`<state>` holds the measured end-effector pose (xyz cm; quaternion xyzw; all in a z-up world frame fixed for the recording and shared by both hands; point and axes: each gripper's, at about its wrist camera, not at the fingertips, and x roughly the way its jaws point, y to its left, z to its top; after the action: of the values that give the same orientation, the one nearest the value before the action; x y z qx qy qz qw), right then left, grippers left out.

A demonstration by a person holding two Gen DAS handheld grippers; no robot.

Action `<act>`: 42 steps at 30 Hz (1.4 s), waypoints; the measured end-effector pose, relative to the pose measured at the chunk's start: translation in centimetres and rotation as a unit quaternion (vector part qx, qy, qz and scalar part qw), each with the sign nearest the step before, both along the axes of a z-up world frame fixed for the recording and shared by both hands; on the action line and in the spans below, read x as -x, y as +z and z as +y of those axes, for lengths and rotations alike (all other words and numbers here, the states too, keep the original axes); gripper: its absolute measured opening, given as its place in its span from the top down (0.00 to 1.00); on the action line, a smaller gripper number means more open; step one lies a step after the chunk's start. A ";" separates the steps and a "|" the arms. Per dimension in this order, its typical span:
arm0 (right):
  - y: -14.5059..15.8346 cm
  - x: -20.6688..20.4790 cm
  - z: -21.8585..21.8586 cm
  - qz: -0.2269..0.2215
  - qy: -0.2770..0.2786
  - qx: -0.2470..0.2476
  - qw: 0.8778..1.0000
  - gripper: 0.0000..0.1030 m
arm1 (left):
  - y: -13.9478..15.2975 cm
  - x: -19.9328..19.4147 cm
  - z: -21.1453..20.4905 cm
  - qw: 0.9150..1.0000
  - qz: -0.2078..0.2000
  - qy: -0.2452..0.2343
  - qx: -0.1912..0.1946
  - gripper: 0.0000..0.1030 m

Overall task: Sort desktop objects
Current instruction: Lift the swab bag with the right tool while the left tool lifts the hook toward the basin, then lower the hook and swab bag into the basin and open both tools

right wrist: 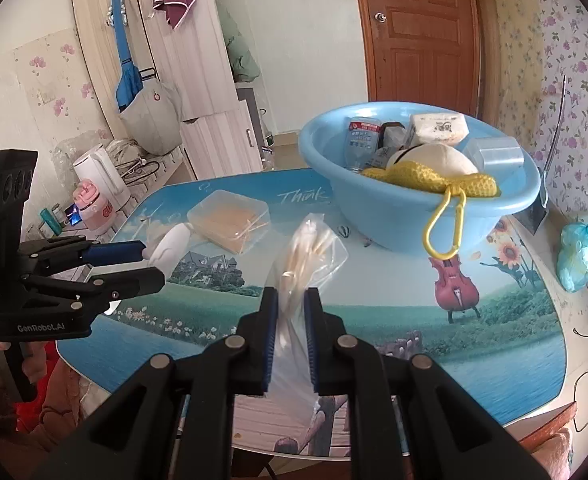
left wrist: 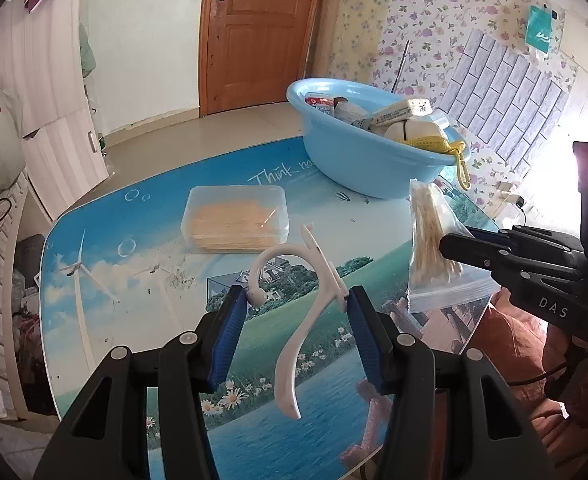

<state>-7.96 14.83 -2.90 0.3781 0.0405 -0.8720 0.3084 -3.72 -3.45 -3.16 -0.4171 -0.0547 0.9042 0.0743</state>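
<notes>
Left gripper (left wrist: 296, 304) is clamped on the white hook (left wrist: 294, 320), holding it up over the near table (left wrist: 133, 280). Further back, the clear box (left wrist: 235, 218) sits flat. Then the blue basin (left wrist: 358, 160), piled with items. Right gripper (right wrist: 291, 332) pinches the bag (right wrist: 306, 256) of swabs above the table.

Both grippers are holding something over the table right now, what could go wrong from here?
1. The left gripper pinches the white plastic hook only at its curved top; the long tail hangs free, so it may twist or slip out.
2. The right gripper clamps thin film of the clear bag of sticks, which could slide or tear.
3. The blue basin is already piled high, with a yellow carabiner hanging over its rim; added items might spill.
</notes>
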 end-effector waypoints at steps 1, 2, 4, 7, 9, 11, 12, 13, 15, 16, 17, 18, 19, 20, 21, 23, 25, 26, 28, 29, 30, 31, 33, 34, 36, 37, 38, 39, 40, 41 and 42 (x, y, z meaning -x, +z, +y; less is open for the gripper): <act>0.1 0.0 0.1 0.001 0.000 0.002 1.000 0.87 | 0.1 0.0 0.1 1.000 0.001 0.000 -0.001 0.50; 0.1 0.0 0.1 0.001 0.000 0.003 1.000 0.87 | 0.3 0.0 0.1 1.000 0.001 -0.001 -0.003 0.50; 0.1 0.1 0.2 0.001 -0.001 0.005 1.000 0.87 | 0.4 0.0 0.2 1.000 0.002 -0.002 -0.002 0.50; 0.1 0.1 0.4 0.002 -0.002 0.007 1.000 0.87 | 0.5 0.1 0.3 1.000 0.001 -0.002 -0.002 0.50; 0.2 0.0 0.4 0.002 -0.002 0.009 1.000 0.87 | 0.6 0.1 0.4 1.000 0.002 -0.002 -0.002 0.50; 0.3 0.1 0.6 0.003 -0.003 0.011 1.000 0.87 | 0.7 0.1 0.4 1.000 0.004 -0.002 -0.002 0.50; 0.4 0.0 0.6 0.004 -0.003 0.012 1.000 0.87 | 0.8 0.1 0.5 1.000 0.005 -0.002 -0.002 0.50; 0.5 0.0 0.7 0.005 -0.003 0.013 1.000 0.87 | 1.0 0.2 0.5 1.000 0.006 -0.002 -0.001 0.50; 0.8 -0.1 0.8 0.008 -0.002 0.017 1.000 0.87 | 1.4 0.2 0.5 1.000 0.008 -0.004 -0.004 0.50; 1.1 -0.1 0.8 0.010 -0.002 0.019 1.000 0.87 | 1.6 0.3 0.5 1.000 0.009 -0.005 -0.008 0.50; 1.3 -0.1 0.8 0.011 -0.002 0.021 1.000 0.87 | 1.9 0.4 0.5 1.000 0.012 -0.006 -0.009 0.50; 1.5 -0.1 0.9 0.013 -0.002 0.025 1.000 0.87 | 2.2 0.5 0.6 1.000 0.015 -0.007 -0.007 0.50; 1.8 -0.1 1.0 0.016 -0.002 0.027 1.000 0.87 | 2.6 0.6 0.8 1.000 0.019 -0.008 -0.002 0.50; 2.0 -0.2 1.0 0.019 -0.003 0.028 0.999 0.87 | 2.9 0.8 0.9 1.000 0.022 -0.010 -0.001 0.50; 2.2 -0.1 1.2 0.023 -0.003 0.030 0.999 0.87 | 3.2 1.0 1.0 1.000 0.025 -0.013 0.000 0.50; 2.7 0.0 1.5 0.030 -0.008 0.034 0.999 0.87 | 3.7 1.4 1.4 0.999 0.030 -0.018 0.002 0.50; 3.2 0.3 1.9 0.037 -0.013 0.037 0.999 0.87 | 4.1 1.8 1.7 0.999 0.033 -0.022 0.005 0.50; 3.6 0.5 2.2 0.041 -0.017 0.039 0.998 0.87 | 4.4 2.1 1.9 0.999 0.035 -0.026 0.006 0.50; 4.2 1.1 2.7 0.048 -0.025 0.041 0.998 0.87 | 4.9 2.6 2.3 0.999 0.040 -0.033 0.008 0.50; 4.4 1.3 3.0 0.050 -0.030 0.041 0.997 0.87 | 5.2 2.9 2.4 0.998 0.043 -0.036 0.010 0.50; 4.7 1.7 3.3 0.053 -0.035 0.042 0.997 0.87 | 5.4 3.3 2.6 0.998 0.046 -0.038 0.011 0.50; 4.9 2.0 3.5 0.055 -0.038 0.043 0.997 0.87 | 5.7 3.8 2.8 0.998 0.047 -0.041 0.010 0.50; 5.3 2.7 4.2 0.060 -0.046 0.047 0.996 0.87 | 6.0 4.6 3.2 0.998 0.050 -0.047 0.011 0.50; 5.4 3.0 4.5 0.062 -0.049 0.049 0.996 0.87 | 6.2 5.2 3.5 0.997 0.052 -0.051 0.013 0.50; 5.5 3.7 5.0 0.064 -0.056 0.052 0.995 0.87 | 6.5 6.1 4.1 0.997 0.053 -0.055 0.016 0.50; 5.5 4.0 5.2 0.064 -0.058 0.055 0.995 0.87 | 6.6 6.7 4.3 0.997 0.055 -0.058 0.016 0.50; 5.5 4.4 5.4 0.064 -0.060 0.056 0.995 0.87 | 6.7 7.2 4.6 0.996 0.055 -0.061 0.017 0.50; 5.5 4.8 5.5 0.065 -0.062 0.057 0.994 0.87 | 6.7 7.6 4.9 0.996 0.055 -0.062 0.018 0.50; 5.5 5.2 5.7 0.066 -0.064 0.059 0.994 0.87 | 6.8 8.2 5.2 0.996 0.055 -0.064 0.020 0.50; 5.6 5.6 5.8 0.067 -0.065 0.062 0.994 0.87 | 6.8 8.8 5.6 0.996 0.055 -0.066 0.022 0.50; 5.7 6.0 5.9 0.069 -0.066 0.065 0.993 0.87 | 6.8 9.4 5.8 0.996 0.054 -0.067 0.023 0.50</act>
<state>-13.97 20.75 2.83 0.2982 -0.0205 -0.9152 0.2703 -13.15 2.34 3.60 -0.3717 -0.0016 0.9195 0.1277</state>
